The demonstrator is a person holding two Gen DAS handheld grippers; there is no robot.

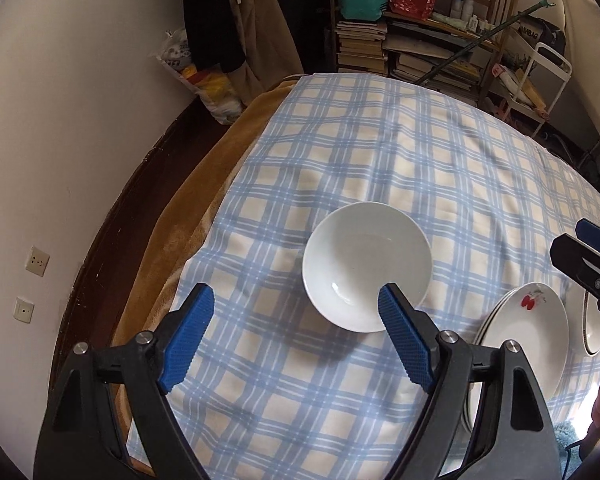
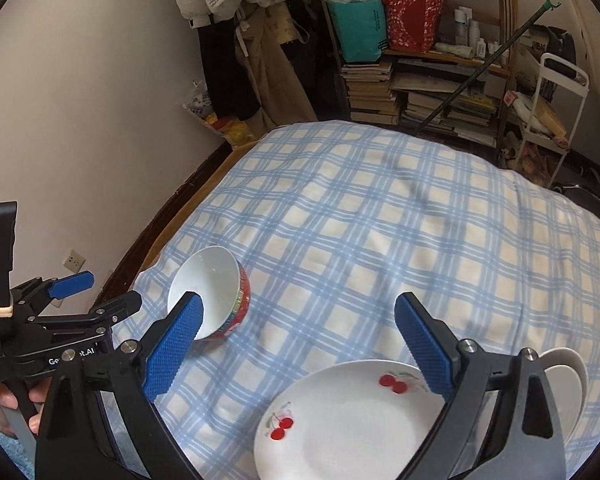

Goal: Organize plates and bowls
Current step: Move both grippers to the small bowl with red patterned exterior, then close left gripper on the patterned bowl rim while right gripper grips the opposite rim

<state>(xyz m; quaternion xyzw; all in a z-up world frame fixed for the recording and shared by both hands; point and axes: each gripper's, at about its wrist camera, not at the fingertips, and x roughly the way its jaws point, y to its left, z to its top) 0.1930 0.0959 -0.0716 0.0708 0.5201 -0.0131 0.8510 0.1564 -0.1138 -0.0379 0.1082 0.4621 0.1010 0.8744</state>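
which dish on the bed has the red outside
The bowl at the left of the checked cloth: its outer wall is red with a coloured band. The cherry plate and the dish on its right look white outside.

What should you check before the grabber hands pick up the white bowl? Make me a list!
1. Left gripper open wide enough for a rim: ok, jaws spread with nothing between them.
2. Right gripper free: ok, jaws open and holding nothing.
3. Bowl empty: ok, its white inside shows nothing in it.
4. Bowl sitting steady: cannot tell; it rests on the soft checked blanket, and from the right wrist view it looks tilted.
5. Left gripper lined up on the bowl's rim: not ok, only one finger overlaps the near rim and the other is off to the side.
6. Cherry plate out of the way: ok, it lies apart from the bowl.
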